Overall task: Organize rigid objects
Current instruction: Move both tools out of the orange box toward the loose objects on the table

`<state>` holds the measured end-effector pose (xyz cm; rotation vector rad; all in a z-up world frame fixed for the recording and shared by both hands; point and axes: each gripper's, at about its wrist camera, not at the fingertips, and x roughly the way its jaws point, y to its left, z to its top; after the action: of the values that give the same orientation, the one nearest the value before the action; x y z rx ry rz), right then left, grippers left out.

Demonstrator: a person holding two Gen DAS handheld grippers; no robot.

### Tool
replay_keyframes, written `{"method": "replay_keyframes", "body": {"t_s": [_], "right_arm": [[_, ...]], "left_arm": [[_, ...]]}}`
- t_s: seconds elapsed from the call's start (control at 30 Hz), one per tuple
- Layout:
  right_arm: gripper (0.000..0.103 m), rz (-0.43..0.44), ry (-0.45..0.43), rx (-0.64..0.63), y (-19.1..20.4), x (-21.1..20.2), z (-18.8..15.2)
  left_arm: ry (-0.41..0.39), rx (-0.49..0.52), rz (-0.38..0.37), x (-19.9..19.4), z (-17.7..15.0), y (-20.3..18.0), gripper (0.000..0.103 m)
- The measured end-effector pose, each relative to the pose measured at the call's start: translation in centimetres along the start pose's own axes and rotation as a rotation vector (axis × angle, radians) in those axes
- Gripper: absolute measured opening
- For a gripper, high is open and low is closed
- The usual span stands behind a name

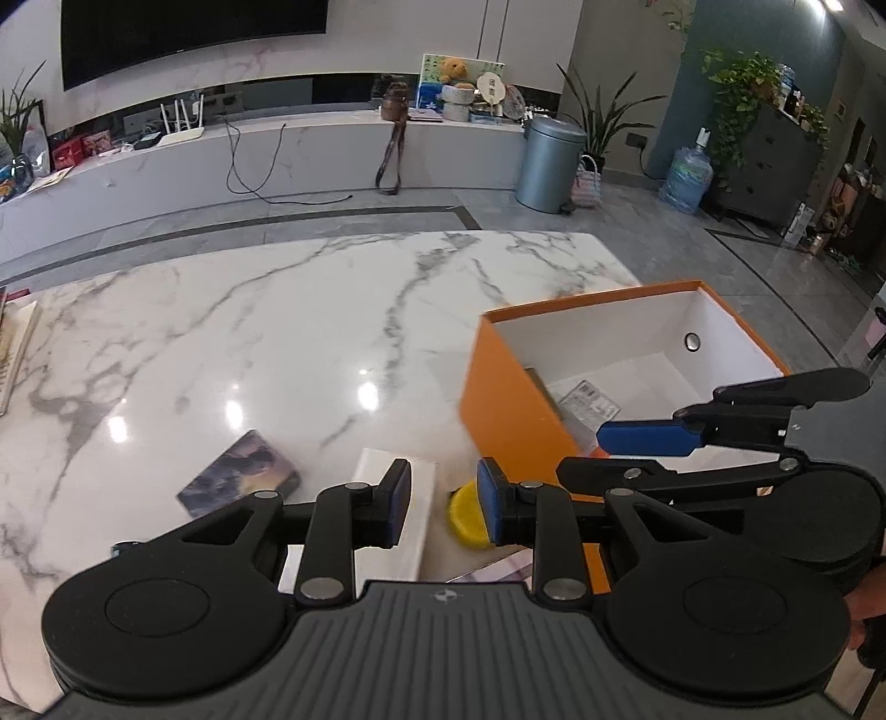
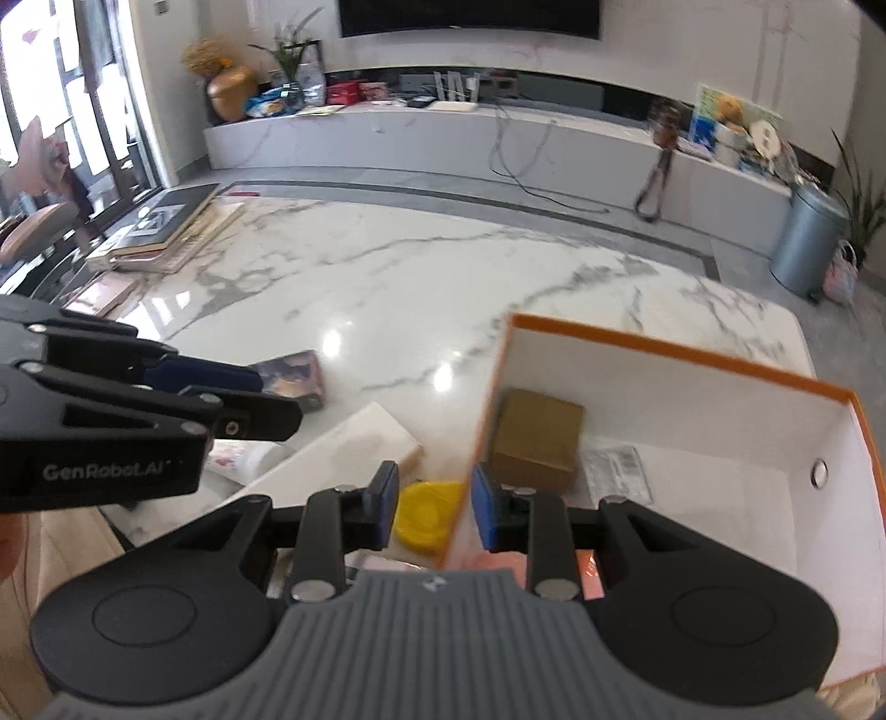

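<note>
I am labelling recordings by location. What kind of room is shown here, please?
Most likely a home living room: a large dark screen hangs above a long marble media bench holding a teddy bear, with houseplants nearby and a marble table in front.

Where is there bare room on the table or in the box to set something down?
The marble table is bare across its middle, beyond the dark picture box. The orange box has free floor right of the brown carton. It is crowded near the white box and yellow lid.
</note>
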<state>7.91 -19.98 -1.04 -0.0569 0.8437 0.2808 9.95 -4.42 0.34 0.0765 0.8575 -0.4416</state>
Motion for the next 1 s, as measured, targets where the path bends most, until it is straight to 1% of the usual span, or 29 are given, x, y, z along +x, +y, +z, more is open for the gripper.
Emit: {"method": "replay_keyframes", "body": {"t_s": [0.13, 0.3, 0.5, 0.53, 0.6, 0.63, 0.67, 0.73, 0.87, 1.0], "right_arm": [[0.029, 0.036, 0.002, -0.030, 1.6, 0.5, 0.6], [0.030, 0.074, 0.027, -0.080, 3.9, 1.9, 0.7], [0.030, 0.112, 0.100, -0.045, 5.2, 4.8, 1.4], [0.031, 0.115, 0.113, -0.040, 5.5, 5.4, 1.4], [0.042, 0.119, 0.140, -0.025, 6.0, 6.4, 1.4], [0.043, 0.120, 0.153, -0.013, 6.1, 6.9, 1.4], [0.045, 0.121, 0.170, 0.003, 6.3, 7.5, 1.3], [0.045, 0.119, 0.202, 0.034, 6.4, 8.8, 1.3], [0.046, 0.105, 0.260, 0.118, 6.3, 11.0, 1.0], [0.064, 0.069, 0.302, 0.228, 5.7, 12.7, 0.7]], "left_arm": [[0.017, 0.011, 0.014, -0.4, -0.2, 1.7, 0.033], [0.067, 0.026, 0.051, -0.3, -0.7, 4.2, 0.033], [0.118, 0.022, 0.125, -0.2, -1.3, 8.2, 0.033], [0.132, 0.018, 0.142, -0.1, -1.4, 8.8, 0.034], [0.163, -0.009, 0.183, 0.1, -1.8, 10.1, 0.036], [0.178, -0.026, 0.201, 0.4, -2.0, 10.8, 0.038], [0.191, -0.039, 0.216, 0.7, -2.3, 11.5, 0.042], [0.224, -0.066, 0.251, 1.3, -2.9, 12.8, 0.048], [0.289, -0.122, 0.316, 3.0, -4.4, 15.0, 0.049], [0.314, -0.193, 0.311, 4.1, -5.6, 16.5, 0.050]]}}
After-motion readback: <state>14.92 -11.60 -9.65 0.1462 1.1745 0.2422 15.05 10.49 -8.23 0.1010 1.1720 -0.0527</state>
